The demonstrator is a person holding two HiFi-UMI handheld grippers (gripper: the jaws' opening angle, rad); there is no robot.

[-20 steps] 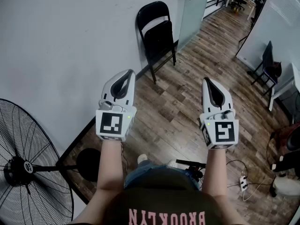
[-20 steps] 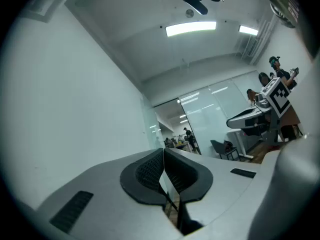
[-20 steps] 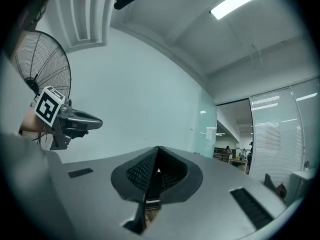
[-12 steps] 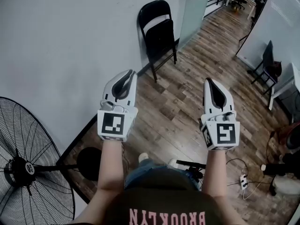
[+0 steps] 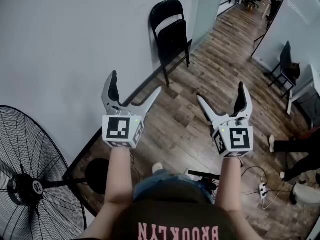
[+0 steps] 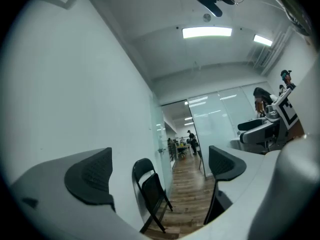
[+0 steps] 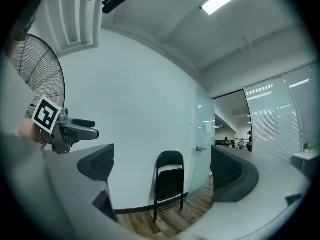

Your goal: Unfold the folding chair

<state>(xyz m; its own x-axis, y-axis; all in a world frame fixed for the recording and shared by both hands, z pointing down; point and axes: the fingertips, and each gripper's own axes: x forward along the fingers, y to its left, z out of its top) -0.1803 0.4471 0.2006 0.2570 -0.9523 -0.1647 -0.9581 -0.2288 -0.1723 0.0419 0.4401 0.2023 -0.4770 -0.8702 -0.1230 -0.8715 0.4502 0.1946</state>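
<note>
Folding chair (image 5: pixel 170 34): black, folded flat, upright against the white wall (image 5: pixel 70 44) at 12 o'clock, well apart from both grippers.
Left gripper (image 5: pixel 135 84): jaws spread wide, empty.
Right gripper (image 5: pixel 221 92): at 3 o'clock of the left, jaws spread wide, empty.
Standing fan (image 5: pixel 30 184): at 8 o'clock, on the wood floor (image 5: pixel 200 74).

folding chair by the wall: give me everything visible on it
The folding chair is black and looks like thin metal tubing, with a rounded backrest panel and a seat panel flipped up flat against the frame. It is folded. It stands upright on its legs on the wood floor, close against the white wall and beside a frosted glass door. Nothing else touches it.
</note>
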